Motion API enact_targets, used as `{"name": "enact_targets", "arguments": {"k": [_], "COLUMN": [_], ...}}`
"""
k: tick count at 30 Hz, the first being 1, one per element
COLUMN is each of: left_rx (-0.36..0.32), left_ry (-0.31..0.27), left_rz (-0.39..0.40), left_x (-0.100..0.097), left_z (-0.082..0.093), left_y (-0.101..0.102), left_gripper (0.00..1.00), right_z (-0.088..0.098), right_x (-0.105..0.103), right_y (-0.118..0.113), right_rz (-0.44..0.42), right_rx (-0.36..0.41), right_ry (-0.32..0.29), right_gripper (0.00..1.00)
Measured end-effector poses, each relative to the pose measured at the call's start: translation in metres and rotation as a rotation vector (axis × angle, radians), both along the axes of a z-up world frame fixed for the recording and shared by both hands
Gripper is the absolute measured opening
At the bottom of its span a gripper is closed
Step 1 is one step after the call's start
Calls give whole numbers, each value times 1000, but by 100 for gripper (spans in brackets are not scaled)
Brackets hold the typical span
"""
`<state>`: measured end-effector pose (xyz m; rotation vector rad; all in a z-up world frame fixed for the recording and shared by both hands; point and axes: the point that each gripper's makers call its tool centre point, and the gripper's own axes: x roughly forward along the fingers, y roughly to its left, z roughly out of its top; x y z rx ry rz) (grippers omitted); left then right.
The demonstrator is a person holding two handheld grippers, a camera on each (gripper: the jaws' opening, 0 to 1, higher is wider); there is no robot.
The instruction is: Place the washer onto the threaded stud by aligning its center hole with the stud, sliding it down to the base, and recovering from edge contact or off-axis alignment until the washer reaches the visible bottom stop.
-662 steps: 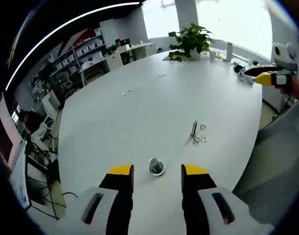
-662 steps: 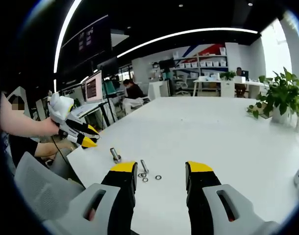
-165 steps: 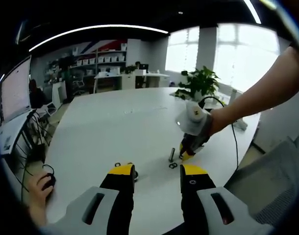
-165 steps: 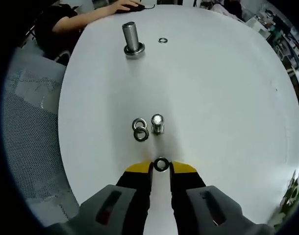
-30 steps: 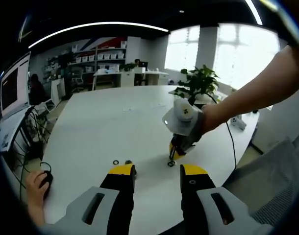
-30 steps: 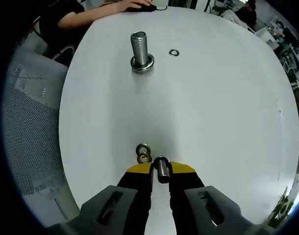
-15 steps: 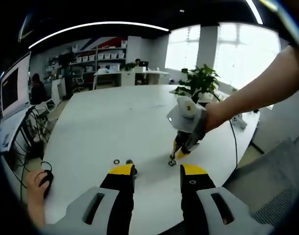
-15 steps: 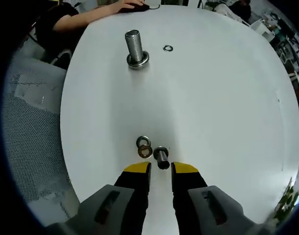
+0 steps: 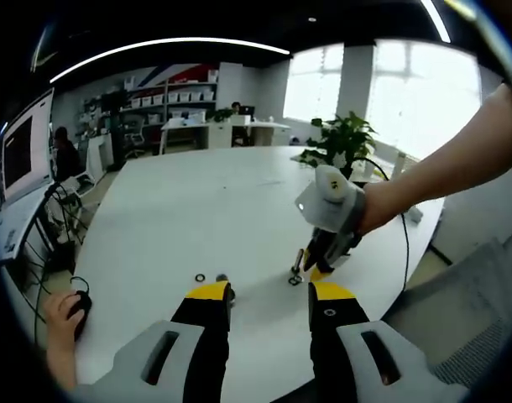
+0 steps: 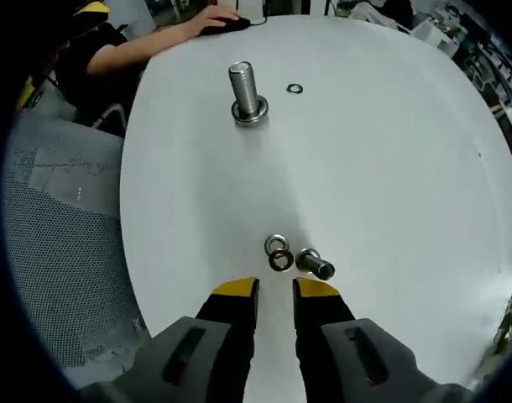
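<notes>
The large threaded stud [image 10: 246,91] stands upright on its round base on the white table [image 10: 390,159], far from my right gripper [image 10: 275,290]. One loose washer [image 10: 295,88] lies beside the stud. Two washers [image 10: 279,253] and a small bolt [image 10: 315,264], lying on its side, rest just ahead of the right gripper's tips. Its jaws stand a narrow gap apart with nothing between them. My left gripper [image 9: 270,294] is wide open and empty, low over the near table edge. Past it I see the right gripper [image 9: 310,270], the small bolt [image 9: 298,265], a washer [image 9: 200,277] and the stud [image 9: 221,278].
A person's hand rests on a mouse [image 9: 78,303] at the table edge. A grey mesh chair [image 10: 63,243] stands close to the table. A potted plant [image 9: 344,141] sits at the far side. Desks and shelves fill the room behind.
The small bolt, upright at the right gripper's tips before, now lies tipped on its side. The right gripper has drawn back a little and swung right.
</notes>
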<state>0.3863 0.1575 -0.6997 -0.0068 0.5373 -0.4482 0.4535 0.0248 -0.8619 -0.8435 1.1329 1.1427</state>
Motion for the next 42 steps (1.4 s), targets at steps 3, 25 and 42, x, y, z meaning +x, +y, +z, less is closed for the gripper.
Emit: {"name": "enact_targets", "arguments": {"k": [3, 25, 42], "left_rx": [-1, 4, 1], "left_ry": [1, 10, 13], "left_rz": [2, 1, -3], "left_x": [0, -1, -2], "left_z": [0, -3, -3], "left_y": [1, 1, 0], "left_gripper": [35, 35, 35], "right_z": [0, -6, 3], "right_x": [-3, -7, -1], "right_y": [9, 10, 0], "right_rz": [0, 11, 7], "right_rx": [37, 38, 25], "right_ry": [-4, -10, -50], "right_gripper": [18, 18, 18]}}
